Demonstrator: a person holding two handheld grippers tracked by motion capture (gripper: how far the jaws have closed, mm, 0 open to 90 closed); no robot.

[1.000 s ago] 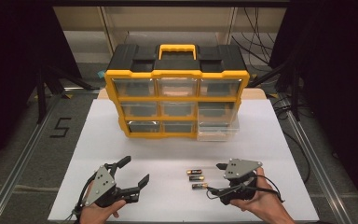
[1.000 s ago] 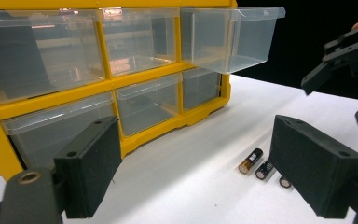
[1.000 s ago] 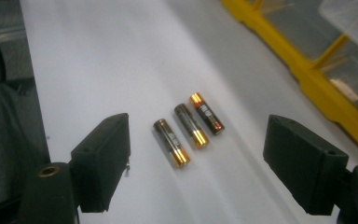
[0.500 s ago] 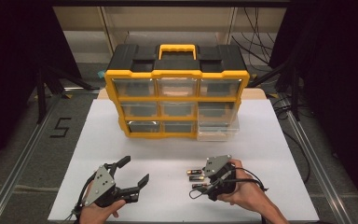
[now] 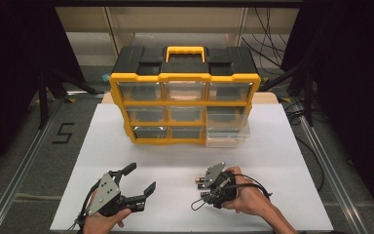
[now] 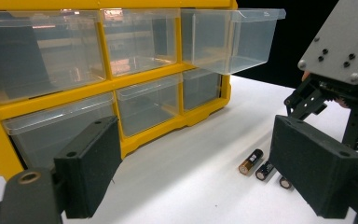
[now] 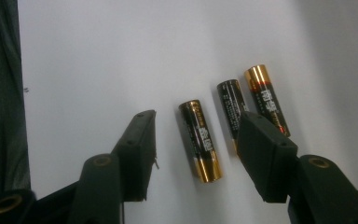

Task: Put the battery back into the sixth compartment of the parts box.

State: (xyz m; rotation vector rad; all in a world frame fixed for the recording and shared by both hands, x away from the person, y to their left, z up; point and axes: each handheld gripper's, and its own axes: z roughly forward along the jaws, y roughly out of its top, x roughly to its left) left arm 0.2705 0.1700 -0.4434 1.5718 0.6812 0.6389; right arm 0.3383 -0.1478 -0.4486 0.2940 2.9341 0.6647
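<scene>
Right gripper [image 7: 196,135], jaws just closing w/ nearest black-and-gold AA battery [image 7: 200,140] between but not yet pinched, on white tabletop [image 7: 98,60]; centre pads, squeeze w/o nudging two neighbour batteries [image 7: 247,105]; left gripper [image 5: 136,179] idle, wide open, empty.

Bare white tabletop [image 5: 175,161] btwn yellow-and-black plastic drawer cabinet [image 5: 185,100] and both hands: open lane. One clear plastic drawer [image 5: 228,132], bottom right, pulled out, juts into it. Three gold-and-black cylindrical batteries [image 7: 200,140] lie close together, narrow gaps btwn them.
</scene>
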